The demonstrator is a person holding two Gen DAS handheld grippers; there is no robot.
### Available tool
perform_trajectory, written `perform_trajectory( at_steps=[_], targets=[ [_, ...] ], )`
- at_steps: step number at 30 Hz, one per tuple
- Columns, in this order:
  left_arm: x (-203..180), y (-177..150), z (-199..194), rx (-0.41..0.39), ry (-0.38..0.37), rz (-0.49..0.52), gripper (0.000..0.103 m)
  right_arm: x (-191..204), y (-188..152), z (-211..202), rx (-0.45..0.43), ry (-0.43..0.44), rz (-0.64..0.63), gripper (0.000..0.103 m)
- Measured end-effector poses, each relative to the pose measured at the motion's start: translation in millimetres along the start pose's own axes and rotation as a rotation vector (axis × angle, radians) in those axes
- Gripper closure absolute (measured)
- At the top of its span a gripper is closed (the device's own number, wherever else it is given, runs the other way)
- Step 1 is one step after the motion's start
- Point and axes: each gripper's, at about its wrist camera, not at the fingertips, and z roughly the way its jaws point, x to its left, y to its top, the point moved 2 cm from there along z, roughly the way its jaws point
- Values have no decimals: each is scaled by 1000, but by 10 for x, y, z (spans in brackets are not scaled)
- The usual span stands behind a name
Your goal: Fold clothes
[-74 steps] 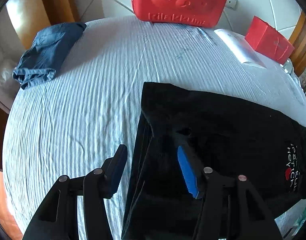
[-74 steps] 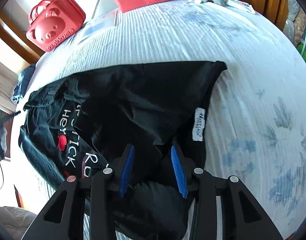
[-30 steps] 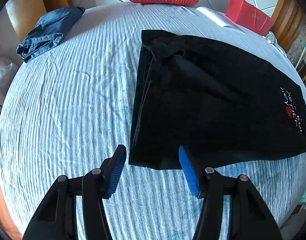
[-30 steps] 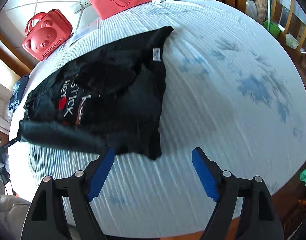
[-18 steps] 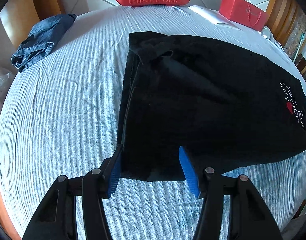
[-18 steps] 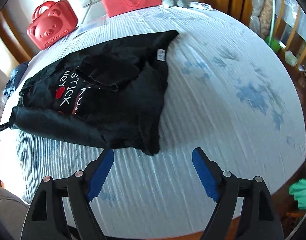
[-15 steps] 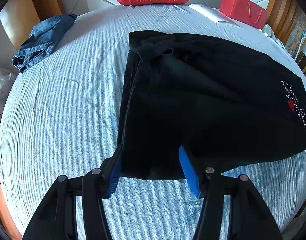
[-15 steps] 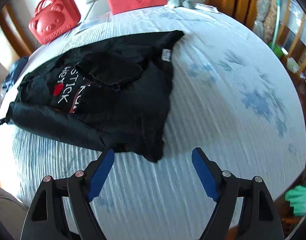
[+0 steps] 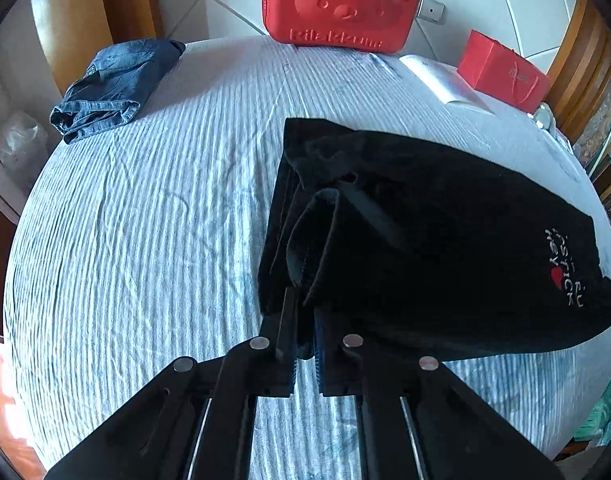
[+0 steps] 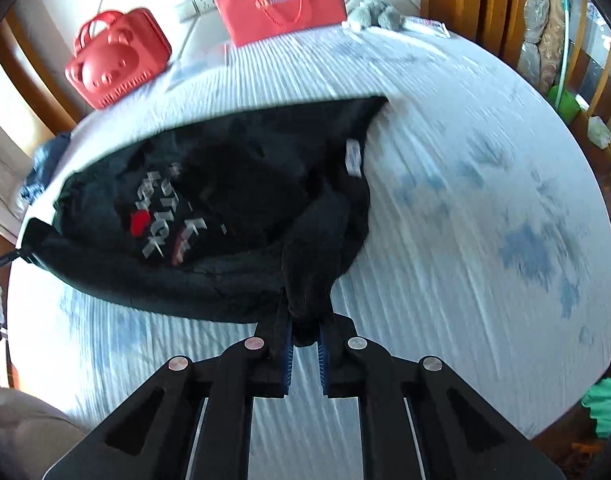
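A black T-shirt with white lettering and a red heart lies partly folded on the bed's striped white sheet. My left gripper is shut on the T-shirt's near left corner and lifts the edge a little. The T-shirt also shows in the right wrist view, where my right gripper is shut on its near right corner, with bunched cloth between the blue pads. The near edge hangs stretched between the two grippers, just above the sheet.
A folded pair of blue jeans lies at the far left of the bed. A red bear-shaped case, a red paper bag and a white booklet stand along the far wall. A grey plush toy lies far right.
Both grippers were open just short of the T-shirt's near edge. Now both have closed on its near corners and raised that edge.
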Motion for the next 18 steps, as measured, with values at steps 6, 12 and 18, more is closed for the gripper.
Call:
perform_trajectory(
  at_steps=[6,12,18],
  targets=[
    [-34,643,-7,-37,4,-11,98,68,683,57,-34,-19,-61,94],
    [-49,1294,432,-6,0,-52,98,-178,1416,520,20,-44,-28,94],
    [-162,1731,1128,29,36,-15,98,-353,1816,1022,61,-102,-5,94]
  ],
)
